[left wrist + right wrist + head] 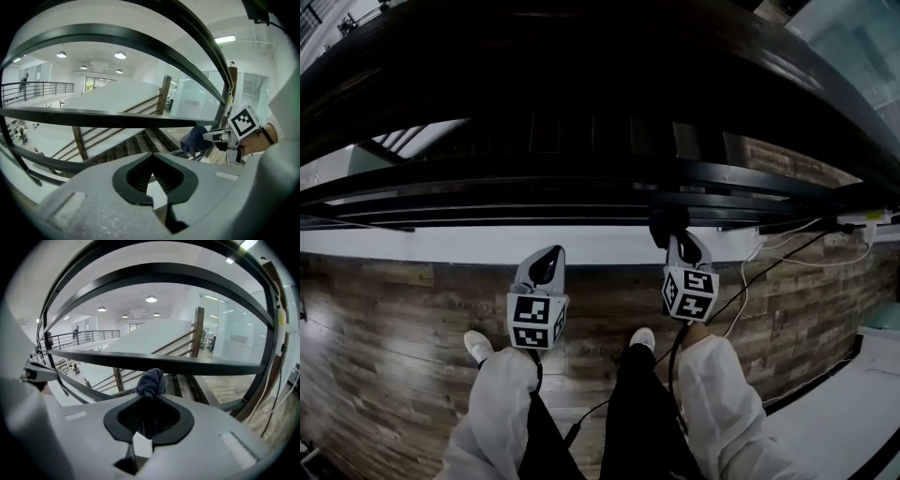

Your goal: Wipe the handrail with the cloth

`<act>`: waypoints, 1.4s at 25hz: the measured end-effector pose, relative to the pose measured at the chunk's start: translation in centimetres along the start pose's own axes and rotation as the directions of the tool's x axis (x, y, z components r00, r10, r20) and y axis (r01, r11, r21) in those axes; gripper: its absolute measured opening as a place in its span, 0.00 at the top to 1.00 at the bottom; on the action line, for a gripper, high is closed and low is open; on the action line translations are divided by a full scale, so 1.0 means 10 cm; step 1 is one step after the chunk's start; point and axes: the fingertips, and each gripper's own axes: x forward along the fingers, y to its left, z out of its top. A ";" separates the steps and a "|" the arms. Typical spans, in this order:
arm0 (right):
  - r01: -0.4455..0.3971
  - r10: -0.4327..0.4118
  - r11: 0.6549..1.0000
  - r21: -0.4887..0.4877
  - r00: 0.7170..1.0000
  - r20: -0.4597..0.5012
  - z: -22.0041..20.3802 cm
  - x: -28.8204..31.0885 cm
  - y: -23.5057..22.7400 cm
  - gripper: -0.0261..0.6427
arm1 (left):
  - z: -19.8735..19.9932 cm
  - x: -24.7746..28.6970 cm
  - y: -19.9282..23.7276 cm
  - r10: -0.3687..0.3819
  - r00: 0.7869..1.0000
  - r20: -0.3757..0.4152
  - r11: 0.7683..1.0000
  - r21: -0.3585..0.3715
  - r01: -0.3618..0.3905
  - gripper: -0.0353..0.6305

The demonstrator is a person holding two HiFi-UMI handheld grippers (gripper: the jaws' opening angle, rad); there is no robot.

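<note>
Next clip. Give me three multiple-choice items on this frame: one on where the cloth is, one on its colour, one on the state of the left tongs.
1. Where is the cloth?
A) in the left tongs
B) in the right tongs
C) in neither

2. What colour is the cloth?
A) dark blue
B) white
C) yellow

3. How do the left tongs stand?
A) wide open
B) shut on the cloth
C) shut and empty

Key:
1 B: the cloth bunches up out of the right tongs in the right gripper view.
2 A: it shows dark blue in both gripper views.
3 C: in the left gripper view the tips meet with nothing between them.
</note>
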 end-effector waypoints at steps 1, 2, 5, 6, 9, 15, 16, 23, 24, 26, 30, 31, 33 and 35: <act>-0.024 0.024 1.000 -0.014 1.000 -0.004 0.04 -0.01 0.25 0.90 | 0.00 -0.14 0.21 0.025 1.000 0.001 1.000 -0.013 -0.025 0.95; -0.050 0.049 0.998 -0.028 0.999 -0.010 0.07 -0.02 0.50 0.90 | -0.02 -0.27 0.40 0.052 0.999 -0.001 0.998 -0.030 -0.052 0.95; -0.133 0.131 0.989 -0.065 0.991 -0.026 0.14 -0.03 1.24 0.90 | -0.12 -0.65 0.95 0.120 0.993 -0.013 0.990 -0.075 -0.121 0.95; -0.159 0.157 0.984 -0.077 0.987 -0.029 0.17 -0.03 1.50 0.90 | -0.14 -0.78 1.12 0.140 0.990 -0.013 0.986 -0.087 -0.140 0.95; -0.249 0.247 0.961 -0.120 0.968 -0.038 0.25 -0.03 2.29 0.90 | -0.19 -1.18 1.63 0.210 0.978 0.006 0.971 -0.120 -0.207 0.95; -0.411 0.404 0.892 -0.190 0.911 -0.077 0.29 0.08 3.85 0.90 | -0.39 -1.92 2.69 0.345 0.938 0.018 0.922 -0.191 -0.335 0.95; -0.436 0.428 0.878 -0.198 0.900 -0.085 0.30 0.12 4.10 0.90 | -0.46 -2.03 2.86 0.369 0.929 0.012 0.910 -0.206 -0.359 0.95; -0.557 0.544 0.795 -0.241 0.830 -0.126 0.28 0.28 5.60 0.90 | -0.85 -2.78 3.87 0.480 0.877 -0.017 0.844 -0.265 -0.467 0.95; -0.569 0.555 0.784 -0.247 0.821 -0.129 0.27 0.30 5.79 0.90 | -0.90 -2.87 3.99 0.492 0.871 -0.020 0.836 -0.271 -0.478 0.95; -0.591 0.576 0.765 -0.256 0.806 -0.137 0.26 0.33 6.13 0.90 | -1.01 -3.04 4.23 0.513 0.858 -0.027 0.818 -0.286 -0.499 0.95; -0.617 0.599 0.740 -0.266 0.785 -0.157 0.18 0.44 6.68 0.90 | -1.16 -3.21 4.64 0.537 0.843 -0.032 0.797 -0.308 -0.520 0.95; -0.621 0.601 0.736 -0.269 0.783 -0.163 0.16 0.48 6.78 0.90 | -1.19 -3.22 4.72 0.538 0.843 -0.031 0.796 -0.311 -0.519 0.95; -0.625 0.603 0.729 -0.279 0.779 -0.172 0.10 0.56 6.97 0.90 | -1.25 -3.22 4.88 0.536 0.844 -0.027 0.796 -0.317 -0.515 0.95; -0.628 0.603 0.723 -0.288 0.777 -0.180 0.05 0.66 7.15 0.90 | -1.30 -3.20 5.03 0.532 0.847 -0.022 0.799 -0.320 -0.510 0.95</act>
